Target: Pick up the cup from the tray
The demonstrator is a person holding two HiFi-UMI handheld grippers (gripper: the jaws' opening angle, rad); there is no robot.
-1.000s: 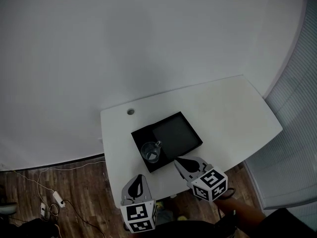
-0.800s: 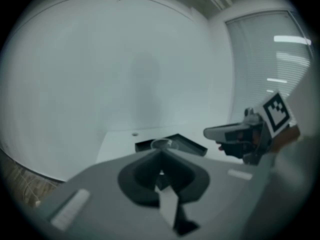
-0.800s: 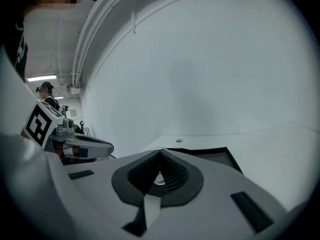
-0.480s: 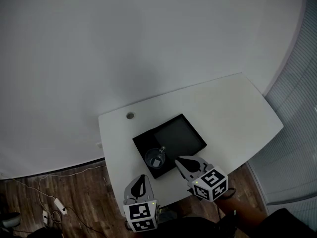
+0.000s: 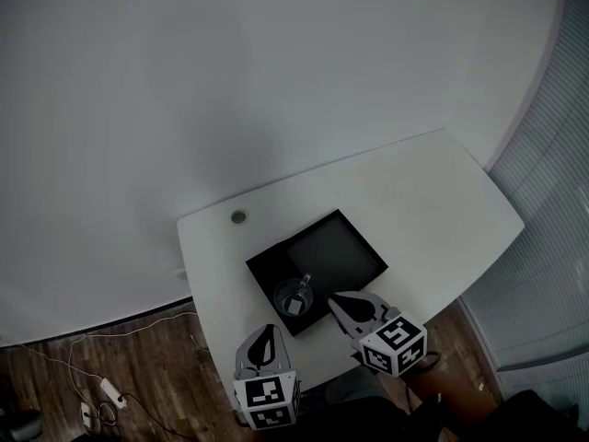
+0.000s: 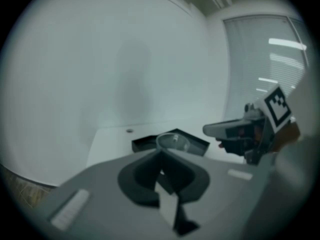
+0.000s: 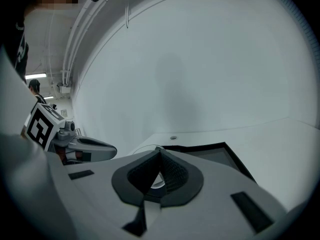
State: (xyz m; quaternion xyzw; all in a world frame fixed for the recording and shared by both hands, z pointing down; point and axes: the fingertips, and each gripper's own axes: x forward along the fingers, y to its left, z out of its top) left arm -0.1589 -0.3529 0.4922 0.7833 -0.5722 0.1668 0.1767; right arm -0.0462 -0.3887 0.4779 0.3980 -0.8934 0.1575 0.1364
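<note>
- While I look down through the head view, the white table (image 5: 414,201) runs from near left to far right, with a black tray (image 5: 340,247) lying on its near-left part.
- I see the clear glass cup (image 5: 294,296) standing upright in the tray's near-left corner, its handle turned toward the far side.
- My left gripper (image 5: 262,334) sits at the table's near edge, near and left of the cup and apart from it. In its own view the two dark pads meet at the tip, so the jaws are together with nothing between them.
- That same view shows the cup's rim just past the closed tip, with the tray behind it.
- My right gripper (image 5: 336,299) is just to the right of the cup, by the tray's near edge, and not touching the glass. Its own view shows the pads pressed together at the tip, holding nothing. Part of the cup shows beyond them.
- I cannot tell how high either gripper is above the table.
- A small round grommet (image 5: 238,217) sits in the tabletop on the far-left side of the tray, well apart from it.
- Beyond the table's left end I can see wooden floor (image 5: 138,357) with loose cables (image 5: 106,391). Window blinds (image 5: 552,201) fill the right side.
</note>
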